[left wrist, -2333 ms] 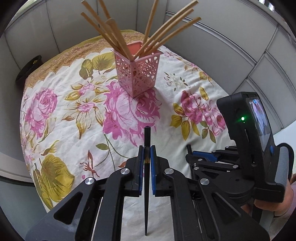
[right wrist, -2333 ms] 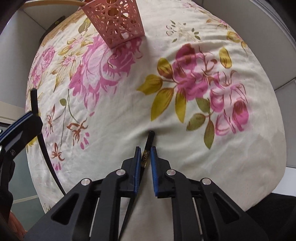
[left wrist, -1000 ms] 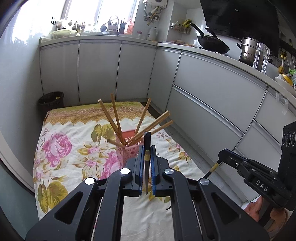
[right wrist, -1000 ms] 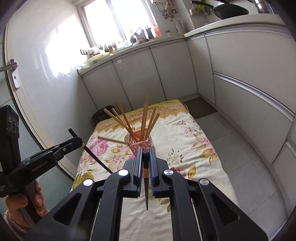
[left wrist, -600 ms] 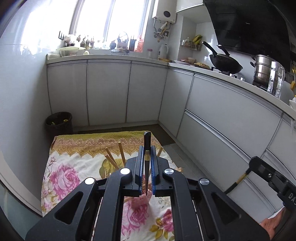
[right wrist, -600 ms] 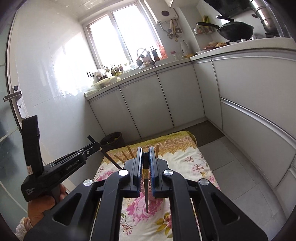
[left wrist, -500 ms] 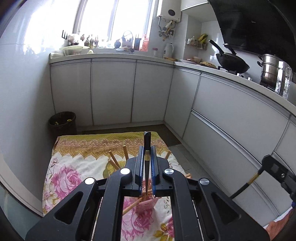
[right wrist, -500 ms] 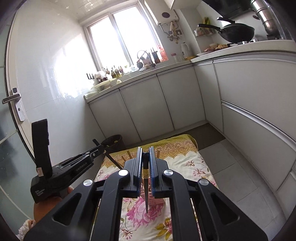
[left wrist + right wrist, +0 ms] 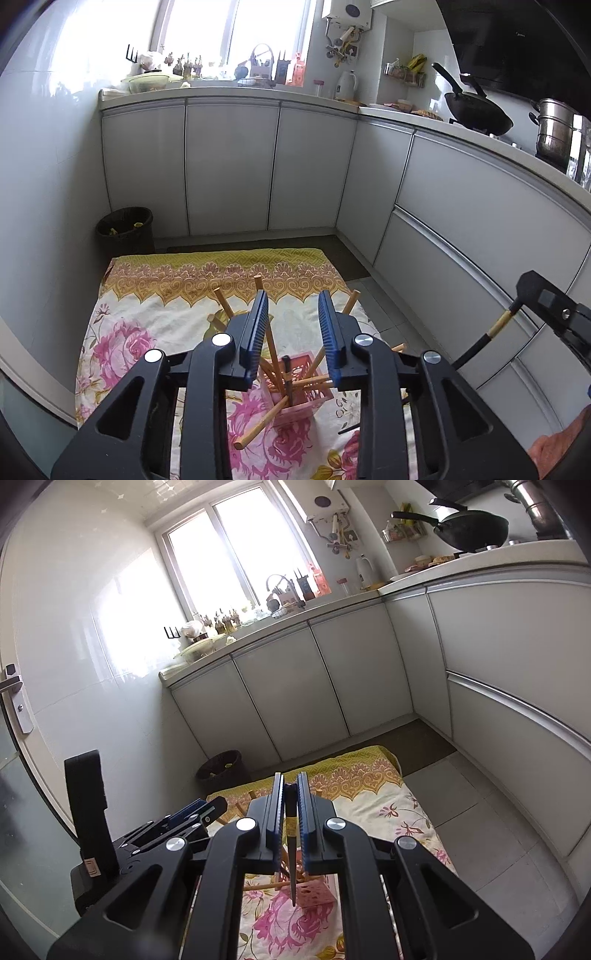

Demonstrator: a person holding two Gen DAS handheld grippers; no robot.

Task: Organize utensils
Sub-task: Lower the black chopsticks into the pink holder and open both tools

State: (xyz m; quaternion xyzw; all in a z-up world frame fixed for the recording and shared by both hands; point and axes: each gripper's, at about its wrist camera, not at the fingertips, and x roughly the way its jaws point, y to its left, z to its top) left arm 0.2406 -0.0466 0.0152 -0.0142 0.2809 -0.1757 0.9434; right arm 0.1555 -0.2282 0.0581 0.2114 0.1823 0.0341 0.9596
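A pink lattice holder (image 9: 295,391) stands on the floral cloth (image 9: 122,343) below my left gripper (image 9: 291,332), which is open and empty above it. Several wooden chopsticks (image 9: 258,424) lean out of the holder, and a black chopstick (image 9: 287,380) stands inside it. My right gripper (image 9: 291,805) is shut on another black chopstick (image 9: 291,853), held point down above the holder (image 9: 314,891). That gripper and its chopstick (image 9: 480,343) show at the right of the left wrist view.
The cloth lies on a kitchen floor between grey cabinets (image 9: 229,166). A black bin (image 9: 125,229) stands at the far left corner. A wok (image 9: 476,110) and a steel pot (image 9: 554,129) sit on the counter at the right.
My left gripper has opened and the black chopstick it held now stands in the pink holder. My right gripper still holds its chopstick and has come closer over the holder.
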